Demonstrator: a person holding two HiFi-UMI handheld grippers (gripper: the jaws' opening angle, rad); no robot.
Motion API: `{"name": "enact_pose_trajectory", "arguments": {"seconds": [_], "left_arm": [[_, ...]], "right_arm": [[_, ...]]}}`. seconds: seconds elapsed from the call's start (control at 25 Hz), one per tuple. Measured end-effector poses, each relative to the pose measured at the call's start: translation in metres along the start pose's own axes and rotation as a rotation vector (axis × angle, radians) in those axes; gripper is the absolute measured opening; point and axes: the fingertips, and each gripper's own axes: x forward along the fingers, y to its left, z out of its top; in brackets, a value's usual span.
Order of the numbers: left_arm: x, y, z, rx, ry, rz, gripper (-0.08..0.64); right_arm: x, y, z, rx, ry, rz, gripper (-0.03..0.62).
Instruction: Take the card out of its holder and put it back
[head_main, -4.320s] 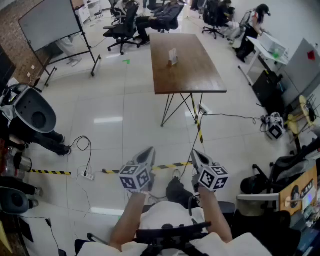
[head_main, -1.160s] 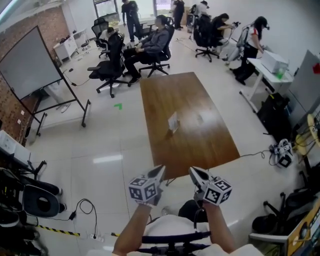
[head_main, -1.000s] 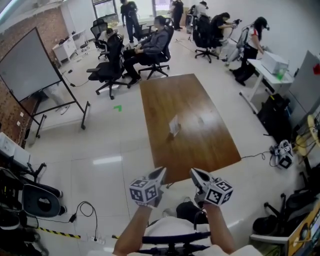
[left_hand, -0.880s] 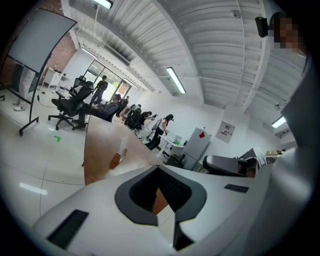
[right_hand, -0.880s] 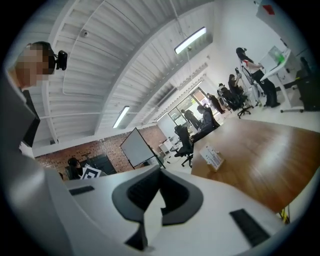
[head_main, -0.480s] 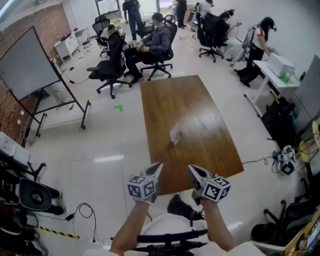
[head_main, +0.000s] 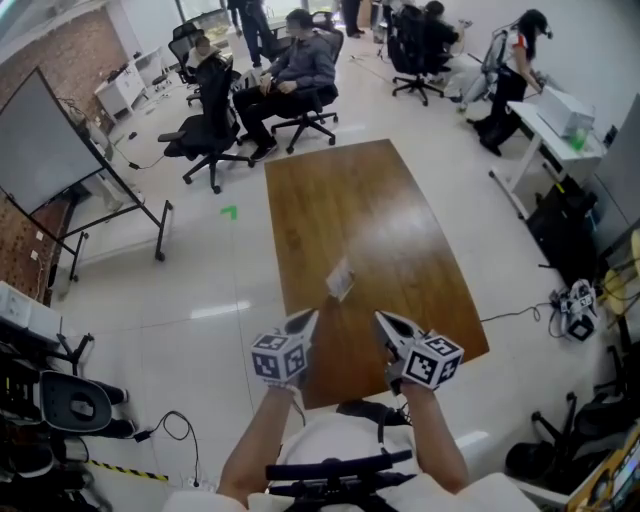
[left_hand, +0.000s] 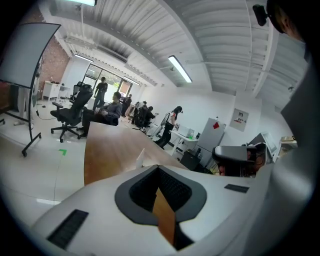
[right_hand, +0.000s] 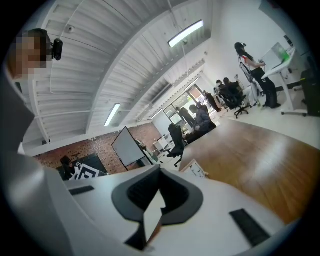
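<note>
Standing at the 6 o'clock end of a long brown tabletop, looking steeply down on it. Holding the left claw at 7 o'clock of the head view's middle and the right claw at 5 o'clock, side by side against the near end of the wood, both aimed toward 12 o'clock. Closed and gripping nothing, the left claw in its own view, pressed tip to tip; closed and empty likewise the right claw. Near the middle of the tabletop: the white card, upright in its holder, at 12 o'clock from both claws and touched by neither. In the left gripper view, the card just past the claw's tip at 11 o'clock; in the right gripper view, the card at 2 o'clock of the tip. Beyond the far end, at 12 o'clock: a seated person and office chairs. At 10 o'clock, a whiteboard on a stand
</note>
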Motion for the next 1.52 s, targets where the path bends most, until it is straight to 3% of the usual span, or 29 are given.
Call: {"name": "enact_pose_trajectory", "arguments": {"seconds": [0.32,0.4,0.64,1.2,1.52], "left_arm": [[0.044,0.016,0.005,0.041,0.039,0.036,0.000],[0.051,0.024,0.005,0.049,0.056,0.045,0.096],[0.087,0.040,-0.003,0.081,0.118,0.051,0.241],[0.167,0.058,-0.024,0.130,0.259,0.047,0.245],[0.185,0.061,-0.023,0.147,0.284,0.048,0.244]], "right_arm": [[0.020,-0.037,0.013,0.052,0.000,0.028,0.003],[0.030,-0.040,0.014,0.058,0.000,0.035,0.003],[0.047,-0.052,0.013,0.069,0.020,0.053,0.003],[0.055,-0.090,0.013,0.121,0.036,0.010,0.003],[0.062,-0.107,0.016,0.144,0.040,-0.013,0.004]]}}
